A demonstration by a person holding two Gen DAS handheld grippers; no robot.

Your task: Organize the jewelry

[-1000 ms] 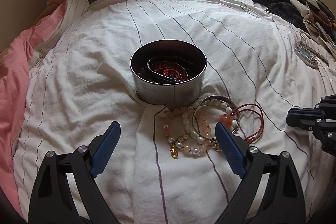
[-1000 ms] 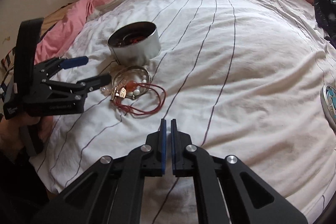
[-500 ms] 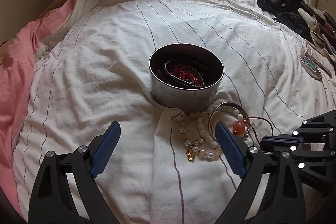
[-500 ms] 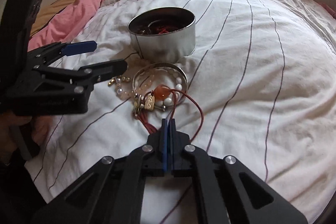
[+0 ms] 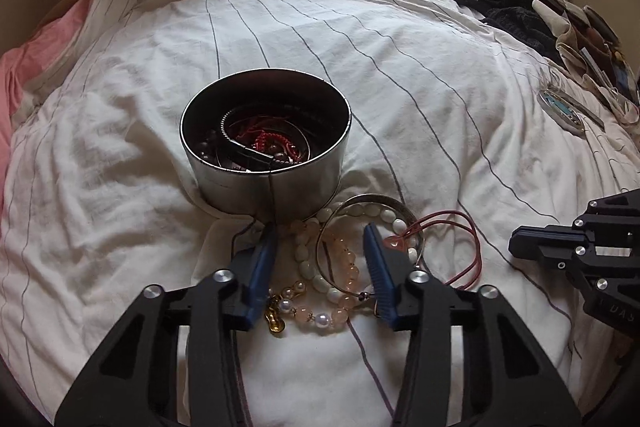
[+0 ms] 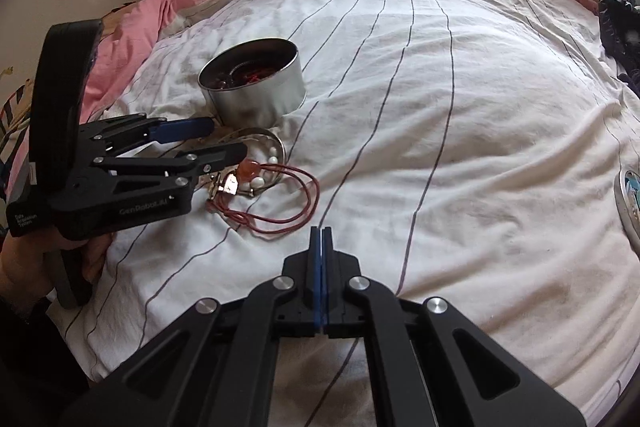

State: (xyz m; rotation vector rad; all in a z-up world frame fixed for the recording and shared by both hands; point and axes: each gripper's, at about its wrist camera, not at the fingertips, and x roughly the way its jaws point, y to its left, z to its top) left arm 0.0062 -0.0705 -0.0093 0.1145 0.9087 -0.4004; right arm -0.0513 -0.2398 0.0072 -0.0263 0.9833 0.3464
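Tin (image 5: 272, 187): on the bedsheet (image 5: 400, 75), part-filled with jewelry.
Bracelets (image 5: 332, 267): tangled heap with bangle (image 5: 404, 211) and red cord (image 5: 464, 227), just before the tin.
Left gripper (image 5: 320, 247): fingers apart, straddling the heap.
Right gripper (image 6: 321, 239): fingers together, empty, beside the cord.
Risk: closing likely snags several linked pieces; a lift could drag the cord and spill beads.

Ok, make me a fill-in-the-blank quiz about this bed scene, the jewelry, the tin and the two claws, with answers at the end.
1. The round metal tin already holds jewelry and has no ____ on it.
2. The left claw hangs over the bracelet pile with its fingers ____.
3. The right claw holds nothing and its fingers are ____.
4. The cord loop beside the bracelets is ____ in color.

Answers: lid; open; shut; red
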